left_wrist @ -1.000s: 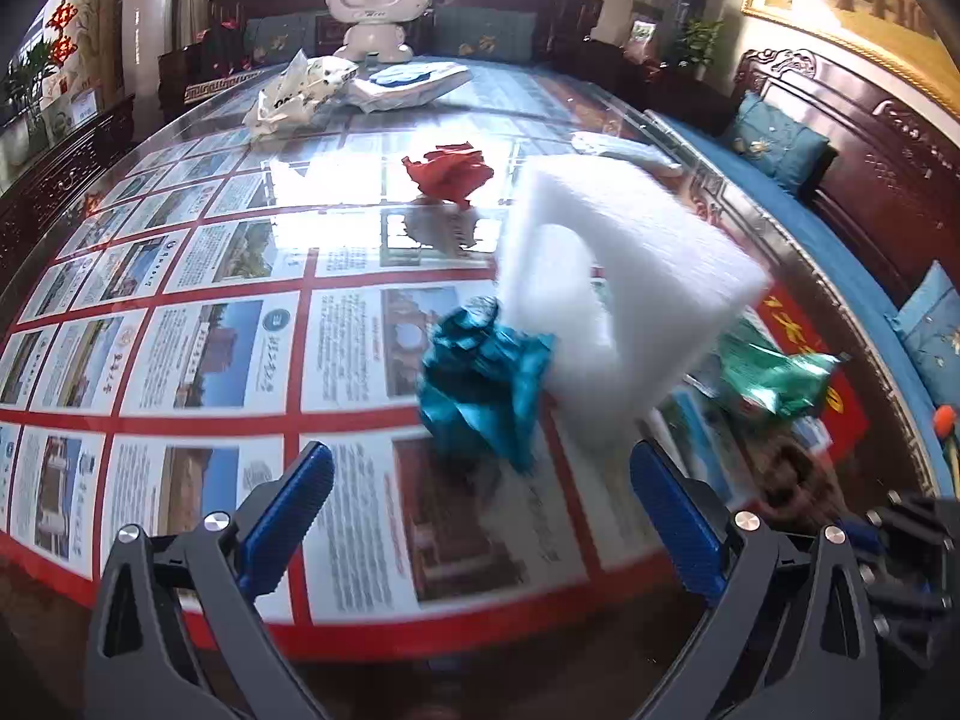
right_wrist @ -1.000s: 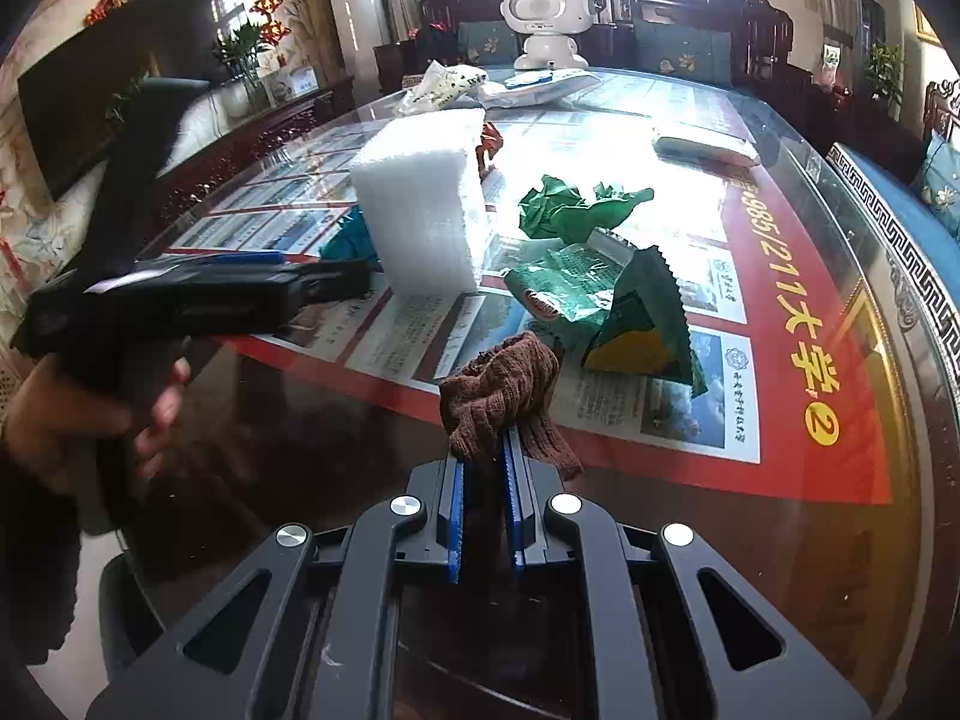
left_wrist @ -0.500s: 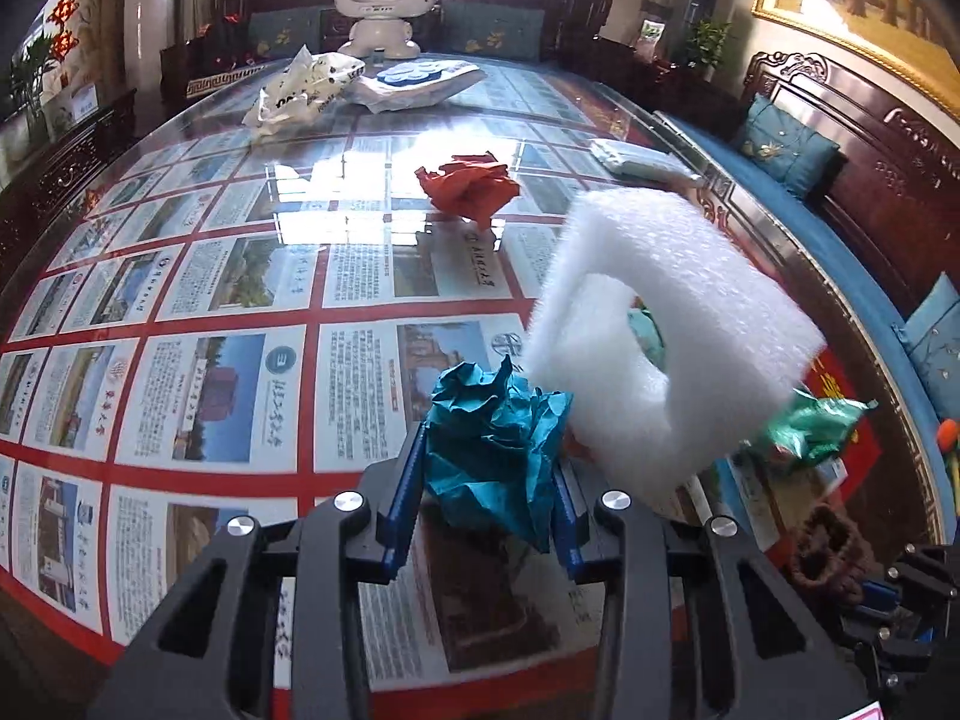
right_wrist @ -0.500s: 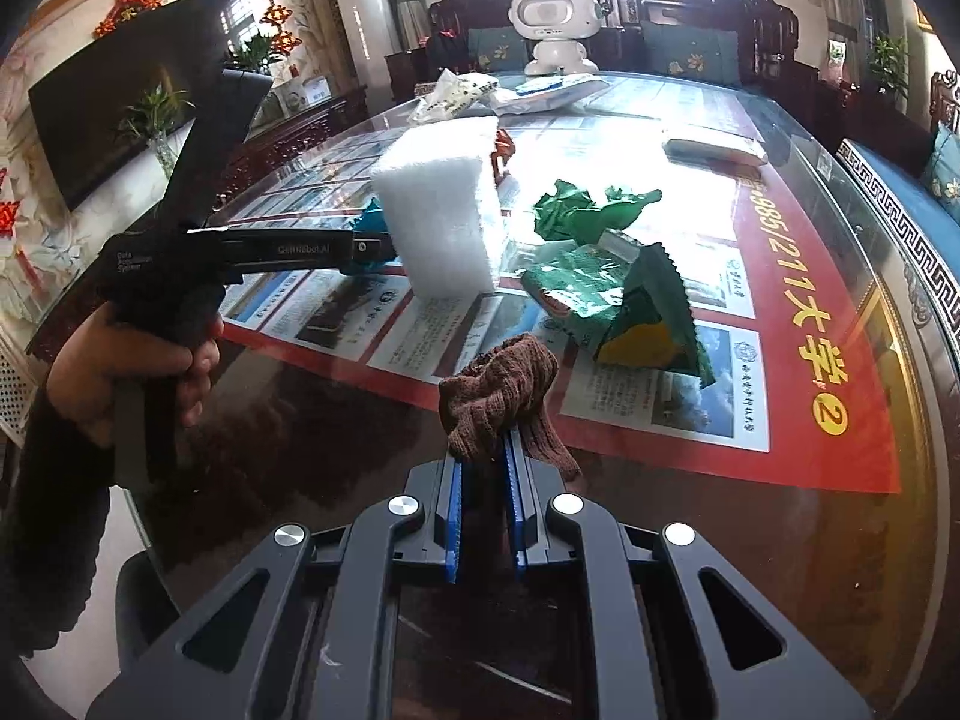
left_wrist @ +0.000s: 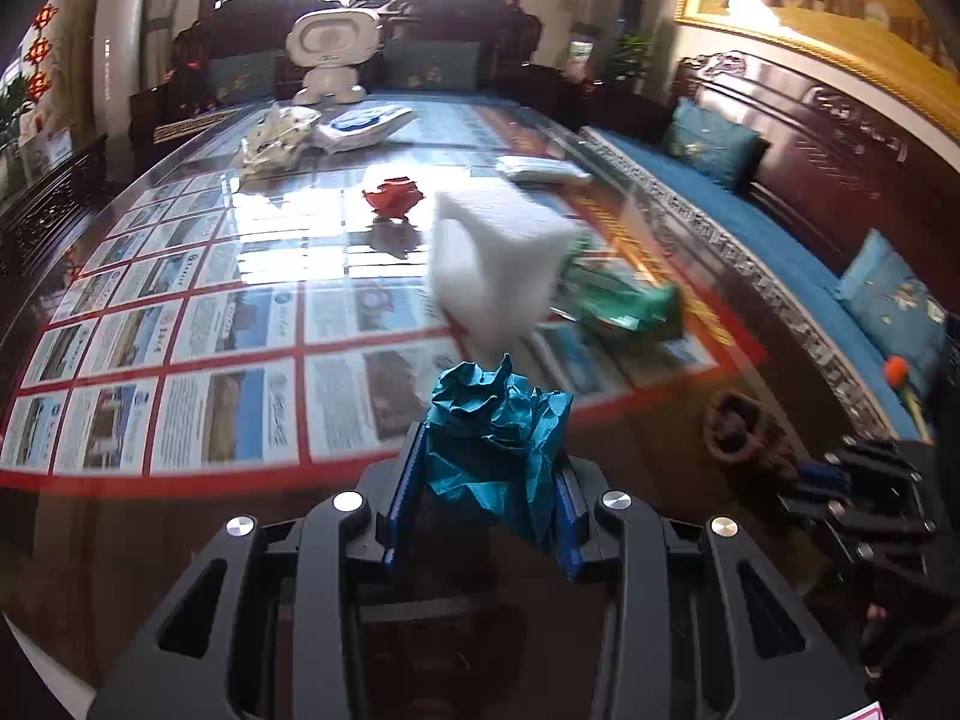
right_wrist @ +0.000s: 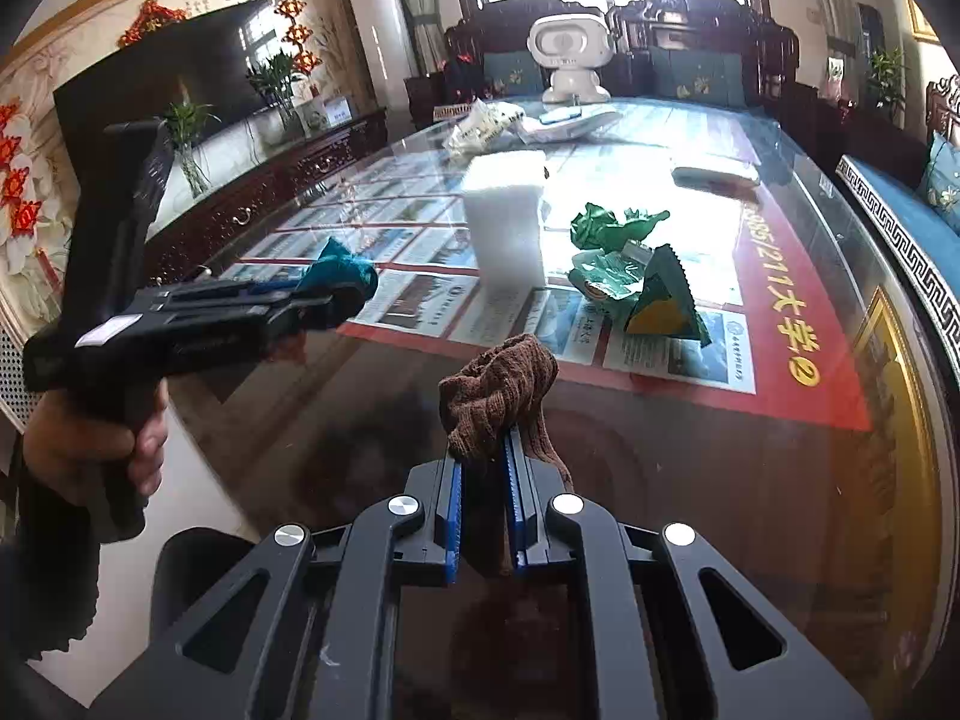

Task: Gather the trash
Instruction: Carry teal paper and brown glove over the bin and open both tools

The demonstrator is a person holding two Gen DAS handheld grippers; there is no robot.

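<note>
Gripping a crumpled teal paper ball point(left_wrist: 498, 432), our left gripper point(left_wrist: 489, 480) has its blue pads pressed against the wad on both sides, and from the right wrist view the ball point(right_wrist: 339, 276) sits raised off the glass-topped table point(right_wrist: 660, 450) near its close left edge. Our right gripper point(right_wrist: 483, 504) has its jaws narrowed onto a brown knitted cloth point(right_wrist: 498, 390), which bunches up above the fingertips with a tail hanging down on the right.

On the table farther in, we see a white foam block point(right_wrist: 507, 222) standing upright, blurred in the left wrist view. Just right of it lie a crumpled green wrapper point(right_wrist: 615, 225) and a green and yellow snack bag point(right_wrist: 657, 300), the bag nearer to us. Beyond the foam, a red paper wad point(left_wrist: 393, 198) rests on the glass. At the far end sit a white crumpled bag point(left_wrist: 276, 138), a flat white package point(left_wrist: 363, 123) and a white toy robot point(left_wrist: 333, 54). A white remote-like object point(right_wrist: 714, 171) lies at the far right.
</note>
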